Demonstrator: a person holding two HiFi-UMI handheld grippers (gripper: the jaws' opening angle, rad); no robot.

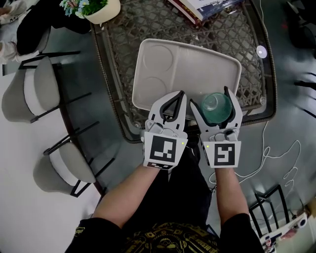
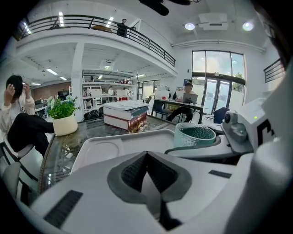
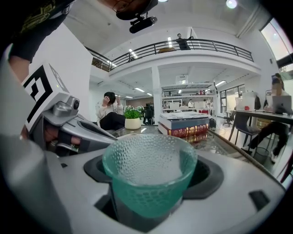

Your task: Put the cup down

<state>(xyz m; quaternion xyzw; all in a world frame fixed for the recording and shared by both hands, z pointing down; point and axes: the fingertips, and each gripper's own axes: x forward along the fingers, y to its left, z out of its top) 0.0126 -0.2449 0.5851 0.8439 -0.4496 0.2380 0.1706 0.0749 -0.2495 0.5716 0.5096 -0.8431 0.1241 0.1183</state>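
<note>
The cup (image 1: 216, 105) was translucent teal, dimpled all over. The tray (image 1: 168, 59) was plain off-white. The tabletop (image 1: 148, 24) showed a brown woven lattice. The left tongs (image 1: 181, 94) and right tongs (image 1: 210, 99) were white with dark grey ribbed pads (image 2: 132, 171). Their cubes (image 1: 163, 150) carried black-and-white square markers. The pot (image 1: 103, 12) was cream. The chairs (image 1: 29, 94) were grey on black legs.

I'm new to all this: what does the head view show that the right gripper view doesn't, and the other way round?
Only the head view shows the white tray with its round recesses, the grey chairs, the floor cable and the person's forearms. Only the right gripper view shows the balcony, a ceiling light and a person working at a desk. Both show the green glass cup held between the fingers of the right gripper, the shut left gripper, the stacked books and the potted plant.
</note>
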